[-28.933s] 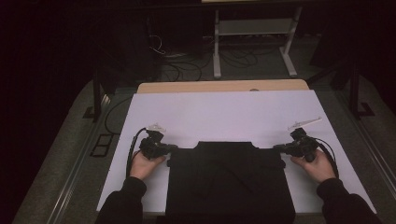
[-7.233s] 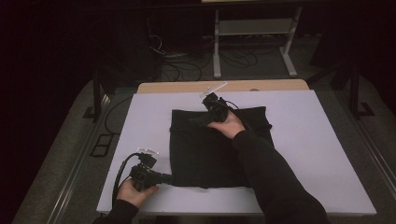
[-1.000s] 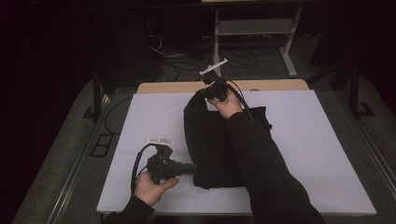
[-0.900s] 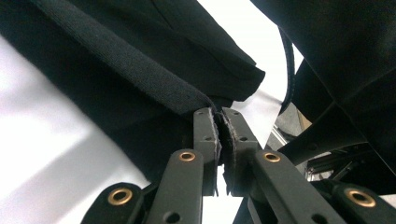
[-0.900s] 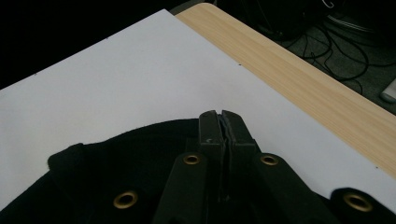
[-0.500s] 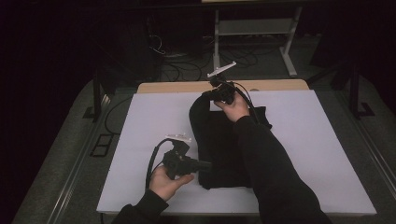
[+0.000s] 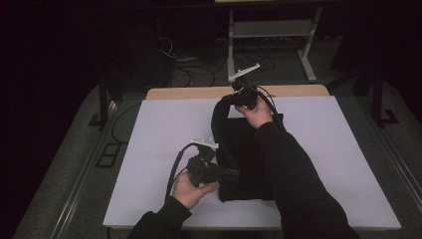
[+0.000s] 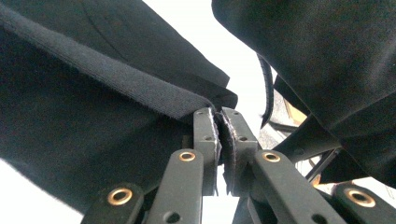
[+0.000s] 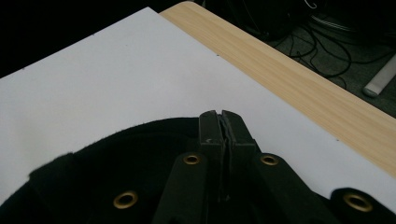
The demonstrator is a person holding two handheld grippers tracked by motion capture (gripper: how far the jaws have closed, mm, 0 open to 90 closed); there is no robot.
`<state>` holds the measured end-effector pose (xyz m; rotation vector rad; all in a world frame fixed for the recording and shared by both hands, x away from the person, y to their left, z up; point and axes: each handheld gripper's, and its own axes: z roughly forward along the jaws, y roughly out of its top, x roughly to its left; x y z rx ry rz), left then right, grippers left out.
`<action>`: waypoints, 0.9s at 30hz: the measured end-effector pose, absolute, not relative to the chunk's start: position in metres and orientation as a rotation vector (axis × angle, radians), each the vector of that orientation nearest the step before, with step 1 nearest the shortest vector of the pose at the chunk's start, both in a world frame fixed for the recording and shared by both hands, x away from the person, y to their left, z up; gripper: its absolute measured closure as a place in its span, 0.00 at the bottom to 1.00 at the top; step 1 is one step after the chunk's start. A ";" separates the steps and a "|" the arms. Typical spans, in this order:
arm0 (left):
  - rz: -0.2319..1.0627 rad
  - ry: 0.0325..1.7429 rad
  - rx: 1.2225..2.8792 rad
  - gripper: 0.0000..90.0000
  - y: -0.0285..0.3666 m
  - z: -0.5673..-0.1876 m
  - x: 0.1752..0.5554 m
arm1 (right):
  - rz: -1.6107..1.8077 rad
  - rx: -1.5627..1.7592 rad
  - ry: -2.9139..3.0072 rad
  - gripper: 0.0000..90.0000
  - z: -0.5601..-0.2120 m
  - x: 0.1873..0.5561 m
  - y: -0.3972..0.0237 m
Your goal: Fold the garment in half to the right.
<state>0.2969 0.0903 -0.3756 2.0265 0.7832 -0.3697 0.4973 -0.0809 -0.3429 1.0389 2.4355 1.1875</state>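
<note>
Both my claws are clamped shut on the black garment (image 7: 244,154): left gripper (image 7: 230,175) at its near edge, right gripper (image 7: 238,97) at its far edge. Uneven pulling could skew the fold; thin fabric may slip free.

A table (image 7: 159,144) with a white top carries 1 thing: a black cloth (image 7: 244,159), folded, lying a little right of the middle and running from the near edge toward the far side. Its far end is raised off the white. Along the table's far edge runs a strip of pale wood (image 9: 299,79), bare. The white surface left and right of the cloth is bare.
</note>
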 end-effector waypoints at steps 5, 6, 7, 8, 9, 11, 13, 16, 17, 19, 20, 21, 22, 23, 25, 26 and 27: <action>-0.380 0.765 2.030 0.93 0.080 -0.374 0.299 | 1.168 1.035 2.438 0.96 -0.342 0.497 -0.089; -0.378 0.770 2.031 0.93 0.077 -0.373 0.300 | 1.162 1.037 2.438 0.96 -0.342 0.496 -0.091; -0.376 0.766 2.041 0.93 0.076 -0.372 0.301 | 1.164 1.040 2.434 0.96 -0.342 0.496 -0.093; -0.373 0.761 2.047 0.93 0.075 -0.371 0.302 | 1.164 1.040 2.431 0.96 -0.342 0.495 -0.096; -0.371 0.747 2.054 0.93 0.074 -0.370 0.303 | 1.163 1.050 2.428 0.96 -0.343 0.495 -0.098; -0.371 0.742 2.050 0.93 0.073 -0.367 0.304 | 1.160 1.056 2.425 0.96 -0.344 0.494 -0.102; -0.373 0.733 2.045 0.93 0.070 -0.365 0.306 | 1.153 1.065 2.424 0.96 -0.345 0.493 -0.107; -0.381 0.725 2.043 0.93 0.064 -0.365 0.307 | 1.152 1.080 2.414 0.96 -0.347 0.493 -0.114; -0.383 0.719 2.046 0.93 0.061 -0.364 0.308 | 1.152 1.089 2.411 0.96 -0.347 0.493 -0.116; -0.384 0.709 2.054 0.93 0.055 -0.364 0.309 | 1.155 1.099 2.404 0.96 -0.347 0.493 -0.120; -0.385 0.705 2.055 0.93 0.053 -0.364 0.309 | 1.152 1.100 2.401 0.96 -0.347 0.493 -0.123; -0.388 0.702 2.053 0.93 0.050 -0.364 0.309 | 1.154 1.106 2.400 0.96 -0.347 0.493 -0.125; -0.393 0.697 2.055 0.93 0.048 -0.364 0.309 | 1.153 1.113 2.397 0.96 -0.347 0.492 -0.127; -0.398 0.692 2.057 0.93 0.046 -0.365 0.309 | 1.156 1.113 2.395 0.96 -0.347 0.492 -0.129; -0.405 0.690 2.057 0.93 0.042 -0.365 0.310 | 1.160 1.116 2.388 0.96 -0.347 0.492 -0.134; -0.410 0.692 2.055 0.93 0.040 -0.365 0.311 | 1.162 1.120 2.384 0.96 -0.347 0.492 -0.136; -0.413 0.692 2.051 0.93 0.038 -0.365 0.311 | 1.163 1.120 2.380 0.96 -0.347 0.491 -0.139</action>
